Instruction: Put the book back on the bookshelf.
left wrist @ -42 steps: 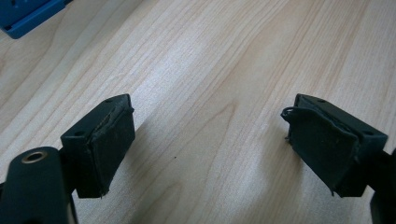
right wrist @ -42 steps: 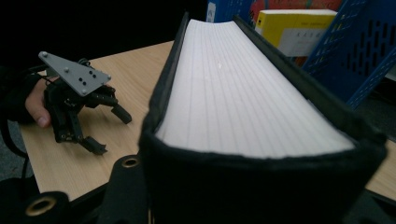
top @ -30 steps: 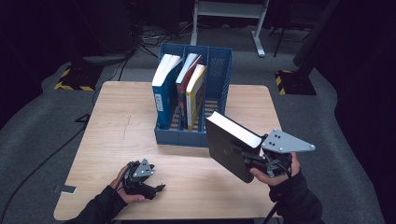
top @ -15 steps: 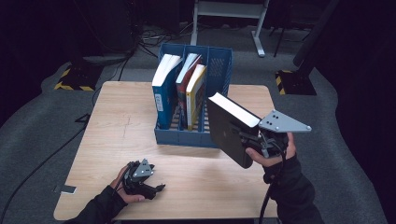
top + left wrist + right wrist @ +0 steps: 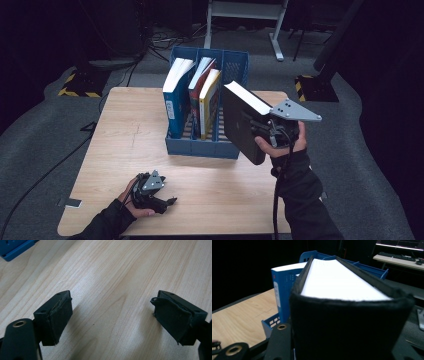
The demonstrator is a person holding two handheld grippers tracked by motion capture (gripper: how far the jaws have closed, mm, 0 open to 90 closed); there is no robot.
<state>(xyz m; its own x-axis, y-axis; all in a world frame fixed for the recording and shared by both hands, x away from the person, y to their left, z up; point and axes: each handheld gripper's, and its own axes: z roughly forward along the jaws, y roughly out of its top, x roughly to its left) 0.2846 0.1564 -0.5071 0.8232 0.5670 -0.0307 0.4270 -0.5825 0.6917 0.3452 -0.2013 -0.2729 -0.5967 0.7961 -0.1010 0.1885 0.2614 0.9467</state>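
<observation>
High view: black book (image 5: 242, 125) beside rack (image 5: 235, 65).

A rack (image 5: 205, 142) is set at the middle of the far half of the table (image 5: 120, 135), with three books (image 5: 192, 100) stood upright in its left compartments. A fourth book (image 5: 242, 127) is held in the right gripper (image 5: 272, 135) above the rack's right end. The left gripper (image 5: 150, 192) is rested on the table's near left part, well apart from the rack.
</observation>
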